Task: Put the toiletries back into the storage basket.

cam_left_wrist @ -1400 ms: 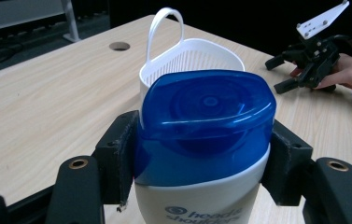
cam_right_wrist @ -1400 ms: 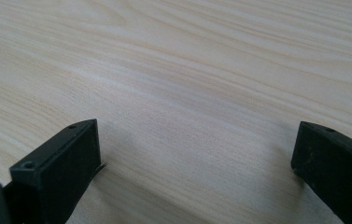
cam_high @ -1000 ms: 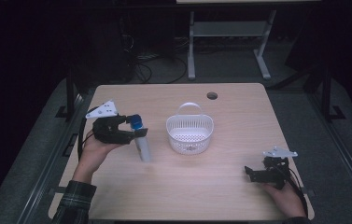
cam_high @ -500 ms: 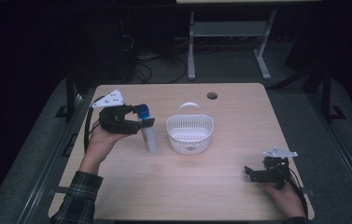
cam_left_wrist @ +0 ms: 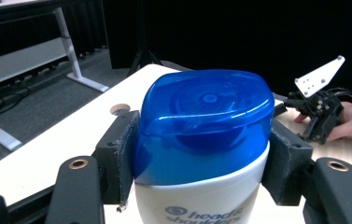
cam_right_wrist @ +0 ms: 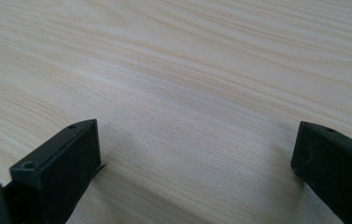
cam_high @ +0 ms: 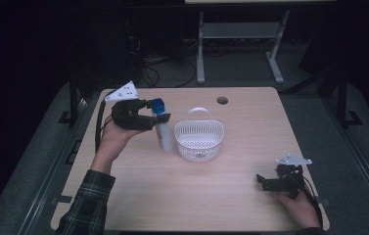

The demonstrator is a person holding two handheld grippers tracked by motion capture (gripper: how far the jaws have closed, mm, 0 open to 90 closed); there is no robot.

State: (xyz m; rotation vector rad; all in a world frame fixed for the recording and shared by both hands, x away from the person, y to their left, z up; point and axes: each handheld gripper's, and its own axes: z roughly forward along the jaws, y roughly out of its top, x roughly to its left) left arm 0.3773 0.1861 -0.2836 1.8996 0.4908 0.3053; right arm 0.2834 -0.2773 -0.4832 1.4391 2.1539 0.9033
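The left claw [cam_high: 158, 116] pinches a white Head & Shoulders shampoo bottle [cam_high: 163, 134] just under its blue cap [cam_high: 158, 105], with one pad pressed against each side of the cap's lower edge, as the left gripper view shows up close. The bottle hangs upright or nearly so, its base low over the wooden bench [cam_high: 231, 196] and just to the left of a white plastic basket [cam_high: 199, 141] with a raised handle; whether the base touches the bench cannot be told. The person's left hand [cam_high: 113, 139] grips the tool from below, with a plaid sleeve [cam_high: 86, 205] behind it. Well apart, near the front right corner of the bench, the right claw [cam_high: 260, 182] rests low with its jaws spread wide over bare wood and nothing between them, as the right gripper view shows
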